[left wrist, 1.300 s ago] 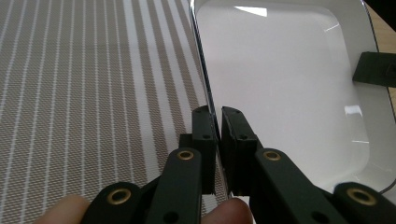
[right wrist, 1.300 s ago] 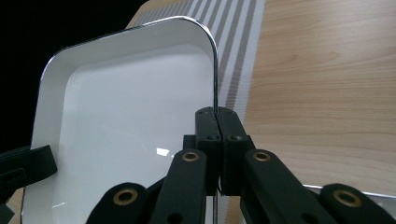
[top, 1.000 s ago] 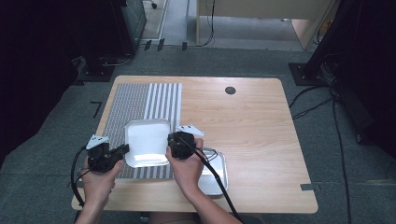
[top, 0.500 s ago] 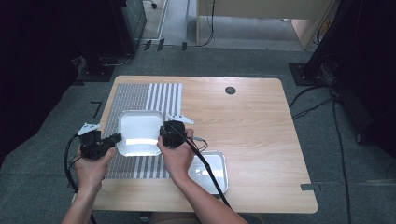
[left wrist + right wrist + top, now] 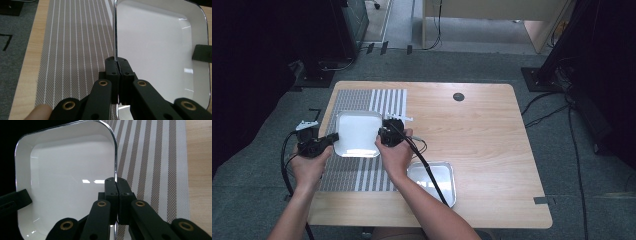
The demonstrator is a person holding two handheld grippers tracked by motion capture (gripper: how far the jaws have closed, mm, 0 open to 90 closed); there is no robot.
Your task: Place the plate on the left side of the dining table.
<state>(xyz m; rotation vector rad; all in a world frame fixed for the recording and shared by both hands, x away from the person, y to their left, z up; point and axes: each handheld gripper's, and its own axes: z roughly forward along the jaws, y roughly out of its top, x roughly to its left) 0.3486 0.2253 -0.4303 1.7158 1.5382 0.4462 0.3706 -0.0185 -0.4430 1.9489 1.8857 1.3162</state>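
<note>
Striped mat (image 5: 362,172) under tool-clamped tray (image 5: 358,132) rims

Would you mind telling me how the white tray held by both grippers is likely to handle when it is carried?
The white tray probably stays stiff: pinched at opposite rims, it shows no sag. Its glossy surface looks slippery, so the thin rim might slide between the fingers. It seems shallow and probably light.
</note>
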